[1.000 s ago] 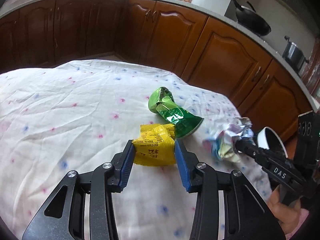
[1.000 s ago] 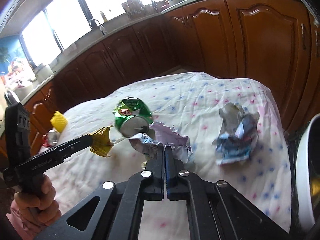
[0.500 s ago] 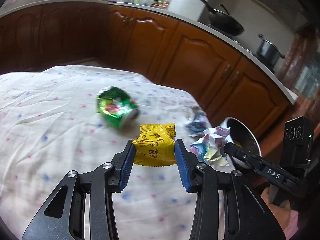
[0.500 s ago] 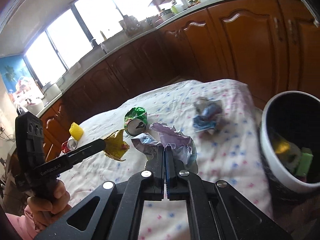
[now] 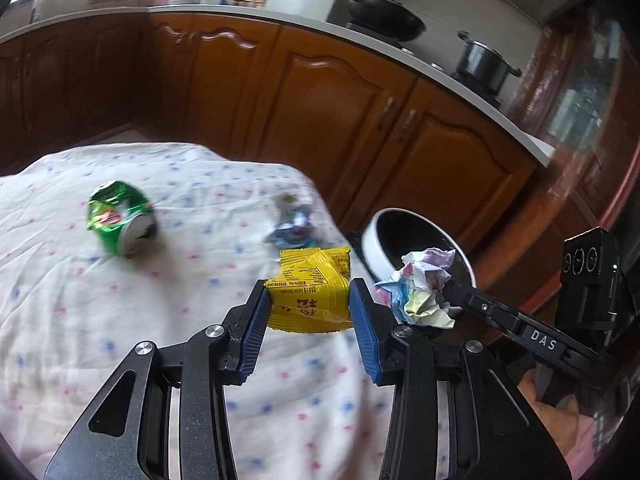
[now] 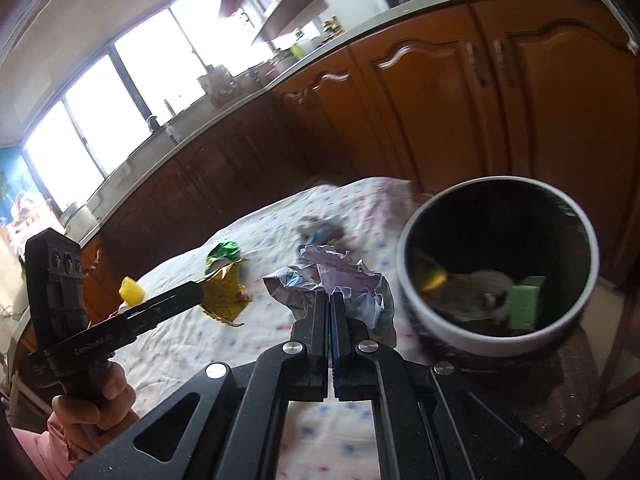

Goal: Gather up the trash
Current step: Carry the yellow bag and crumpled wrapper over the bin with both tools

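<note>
My left gripper (image 5: 310, 304) is shut on a yellow snack wrapper (image 5: 310, 290) and holds it above the table's right edge. My right gripper (image 6: 330, 300) is shut on a crumpled pastel paper ball (image 6: 340, 284), seen also in the left wrist view (image 5: 420, 292) beside the bin. The white bin with a dark inside (image 6: 576, 312) stands off the table's end and holds several pieces of trash. A crushed green can (image 5: 120, 218) and a crumpled blue-and-silver wrapper (image 5: 292, 224) lie on the cloth.
The table has a white cloth with pink and blue dots (image 5: 100, 320). Brown kitchen cabinets (image 5: 320, 92) run behind it, with a wok (image 5: 384, 20) and a pot (image 5: 484, 64) on the counter. A yellow cup (image 6: 131, 290) shows at far left.
Both grippers have moved right toward the bin with their trash still held. The bin now looms larger in the right wrist view; the can and blue wrapper lie farther back.
</note>
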Available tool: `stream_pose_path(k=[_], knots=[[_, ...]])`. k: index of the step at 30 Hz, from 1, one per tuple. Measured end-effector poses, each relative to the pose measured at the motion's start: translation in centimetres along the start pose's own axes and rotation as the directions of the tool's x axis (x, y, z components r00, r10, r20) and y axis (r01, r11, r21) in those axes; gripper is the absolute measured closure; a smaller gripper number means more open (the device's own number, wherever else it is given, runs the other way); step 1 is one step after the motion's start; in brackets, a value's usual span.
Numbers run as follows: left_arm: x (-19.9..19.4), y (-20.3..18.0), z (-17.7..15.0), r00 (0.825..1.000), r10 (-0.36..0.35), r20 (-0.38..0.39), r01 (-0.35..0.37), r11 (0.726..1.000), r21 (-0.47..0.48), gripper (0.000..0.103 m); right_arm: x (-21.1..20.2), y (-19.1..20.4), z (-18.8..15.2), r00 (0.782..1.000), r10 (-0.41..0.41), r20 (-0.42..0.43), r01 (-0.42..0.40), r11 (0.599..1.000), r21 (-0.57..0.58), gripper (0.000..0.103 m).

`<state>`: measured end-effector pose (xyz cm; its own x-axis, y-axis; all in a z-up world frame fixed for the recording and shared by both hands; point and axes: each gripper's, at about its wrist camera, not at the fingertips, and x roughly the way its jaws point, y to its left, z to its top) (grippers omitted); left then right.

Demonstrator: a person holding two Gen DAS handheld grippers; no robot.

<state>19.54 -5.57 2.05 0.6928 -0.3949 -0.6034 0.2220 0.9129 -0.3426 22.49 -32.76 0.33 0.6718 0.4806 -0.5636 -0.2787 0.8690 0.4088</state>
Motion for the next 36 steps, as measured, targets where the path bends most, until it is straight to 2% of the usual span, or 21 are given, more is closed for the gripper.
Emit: stream_pose_path(k=[15, 25, 36], knots=[[4.3, -7.3, 1.9, 0.996, -0.080, -0.038, 0.084, 0.990, 0.115, 0.064, -3.4, -6.1, 2.3, 0.990, -0.114, 0.081, 0.109, 0.991, 0.072, 0.102], [8.0, -11.5, 2.8, 0.991, -0.103, -0.088, 0.117, 0.979, 0.168, 0.064, -2.4, -9.7, 3.2, 0.984, -0.168, 0.066, 0.161, 0.981, 0.107, 0.102], [12.0, -14.6, 3.4, 0.986, -0.096, -0.138, 0.125, 0.967, 0.224, 0.064, -0.9, -11.2, 3.9, 0.981, -0.192, 0.035, 0.186, 0.975, 0.120, 0.102]])
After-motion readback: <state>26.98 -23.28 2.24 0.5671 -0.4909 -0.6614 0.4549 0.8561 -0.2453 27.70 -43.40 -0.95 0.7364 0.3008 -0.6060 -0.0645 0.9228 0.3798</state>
